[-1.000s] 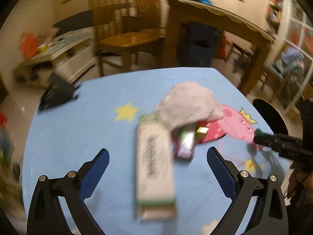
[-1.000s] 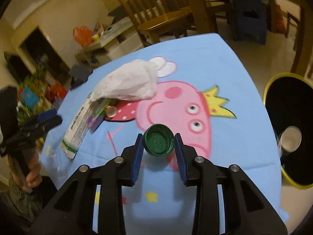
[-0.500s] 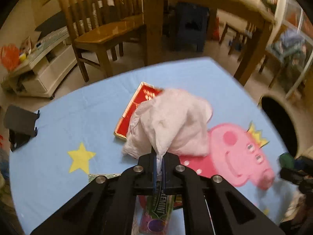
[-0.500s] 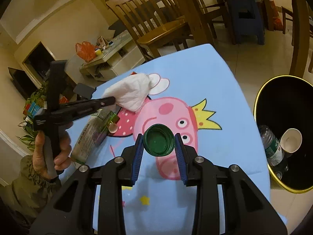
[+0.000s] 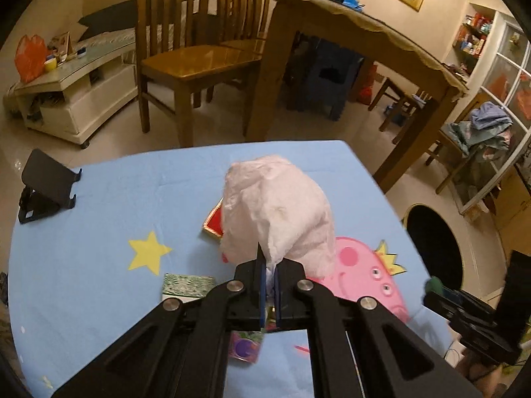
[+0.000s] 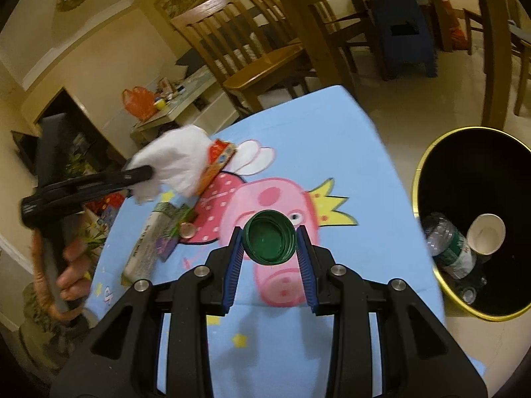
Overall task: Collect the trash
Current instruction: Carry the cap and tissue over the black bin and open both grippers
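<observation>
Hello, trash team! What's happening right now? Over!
Left gripper shut on white tissue, lifted. Right gripper shut on green cap. Trash bin open beside table; nothing blocking.

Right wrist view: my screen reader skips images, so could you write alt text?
The right tool grips a green bottle cap above a blue cartoon-pig tablecloth. Left, the other tool holds a white tissue; right, a black bin contains a bottle and cup.

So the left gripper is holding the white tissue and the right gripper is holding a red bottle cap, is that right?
Not quite. The left gripper does pinch the white tissue, but the bottle cap between the right gripper fingers is green, not red, as the right wrist view shows.
</observation>
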The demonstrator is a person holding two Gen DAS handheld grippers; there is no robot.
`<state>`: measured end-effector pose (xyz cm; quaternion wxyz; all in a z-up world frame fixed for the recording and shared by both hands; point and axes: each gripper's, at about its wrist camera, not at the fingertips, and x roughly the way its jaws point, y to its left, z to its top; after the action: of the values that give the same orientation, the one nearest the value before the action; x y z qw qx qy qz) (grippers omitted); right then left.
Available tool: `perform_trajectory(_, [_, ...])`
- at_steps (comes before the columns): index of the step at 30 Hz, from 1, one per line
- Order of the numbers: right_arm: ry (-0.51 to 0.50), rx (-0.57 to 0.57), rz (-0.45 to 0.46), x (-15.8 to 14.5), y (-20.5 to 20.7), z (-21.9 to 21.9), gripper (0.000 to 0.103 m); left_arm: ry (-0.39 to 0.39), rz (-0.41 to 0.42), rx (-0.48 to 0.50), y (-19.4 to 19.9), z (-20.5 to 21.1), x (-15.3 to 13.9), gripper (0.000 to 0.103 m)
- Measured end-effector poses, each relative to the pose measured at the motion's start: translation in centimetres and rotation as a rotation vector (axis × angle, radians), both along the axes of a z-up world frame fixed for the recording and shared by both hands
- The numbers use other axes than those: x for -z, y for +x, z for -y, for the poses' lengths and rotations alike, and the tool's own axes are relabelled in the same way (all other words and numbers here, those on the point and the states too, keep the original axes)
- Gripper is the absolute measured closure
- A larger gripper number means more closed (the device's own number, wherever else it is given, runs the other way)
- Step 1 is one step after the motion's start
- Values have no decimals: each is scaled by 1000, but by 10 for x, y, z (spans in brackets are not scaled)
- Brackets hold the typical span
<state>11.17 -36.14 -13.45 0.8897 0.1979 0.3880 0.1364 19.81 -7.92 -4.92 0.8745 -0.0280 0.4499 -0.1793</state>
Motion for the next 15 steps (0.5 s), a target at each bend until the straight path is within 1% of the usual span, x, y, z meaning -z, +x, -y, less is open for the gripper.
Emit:
perform_trajectory(3, [-20,58,6,-2,-1,18,71,-14,12,20,-6,11,-8,100])
perform_trajectory(4, [-45,105,15,-5,-4,30,71,-22,9,36,-9,18,-10,100])
perform_trajectory(6, [-105,184,40,-13,-10,50,71,-13,15,63,-13,32,-12,100])
perform_trajectory(9, [-153,301,73,-22,-17,86,71,6,20,118,-21,64,-11,100])
perform_trajectory(12, [-167,392,61,-20,-21,116,71,18,24,181,-29,102,-11,100])
perform_trajectory(15, [-152,444,24,-9,-21,140,71,28,33,240,-35,137,-11,100])
